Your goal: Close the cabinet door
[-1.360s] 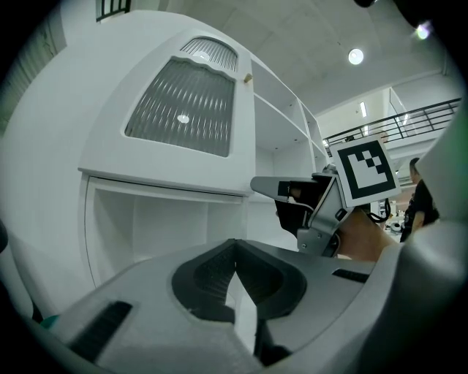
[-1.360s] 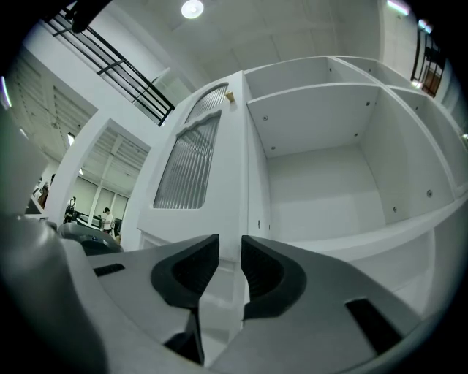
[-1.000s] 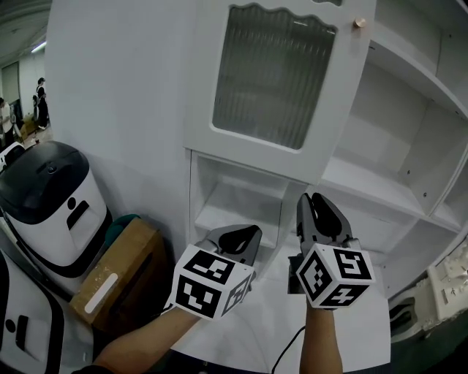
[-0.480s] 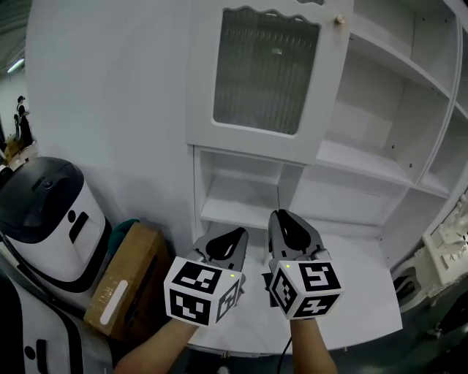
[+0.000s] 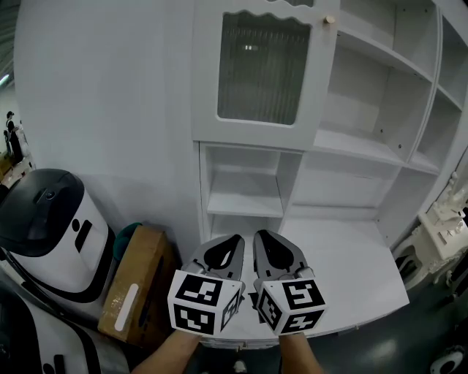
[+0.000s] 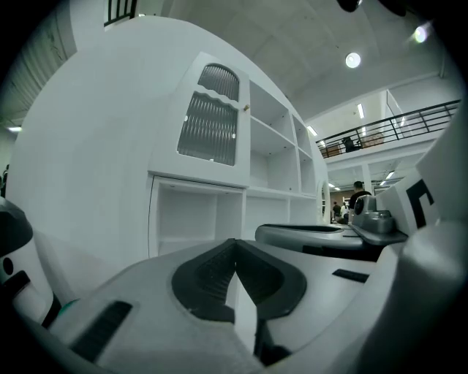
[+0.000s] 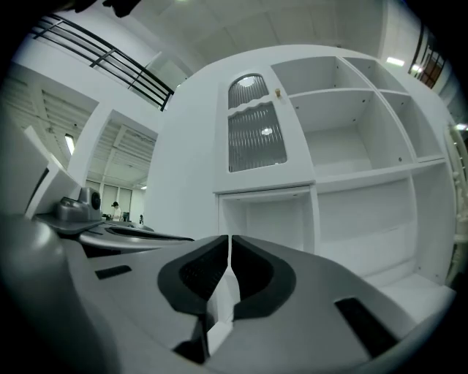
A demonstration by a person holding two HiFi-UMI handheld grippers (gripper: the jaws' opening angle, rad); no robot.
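The white cabinet's door (image 5: 263,73) has a ribbed glass pane and a small knob (image 5: 330,20) at its top right corner. It lies flush over the upper left compartment; in the right gripper view the door (image 7: 256,135) also looks flat against the front. Both grippers hover side by side before the counter, well below the door and touching nothing. My left gripper (image 5: 225,248) is shut and empty, its tips meeting (image 6: 235,241). My right gripper (image 5: 269,247) is closing with nothing between its jaws; only a thin slit shows (image 7: 229,241).
Open shelves (image 5: 365,88) fill the cabinet's right side, with a white counter (image 5: 351,256) below. A white and black machine (image 5: 44,219) and a cardboard box (image 5: 135,288) stand at the left. White furniture (image 5: 446,219) sits at the far right.
Both grippers have drawn back from the cabinet and sunk in the head view, and more of the cabinet shows. The right gripper's jaws went from wide apart to nearly together.
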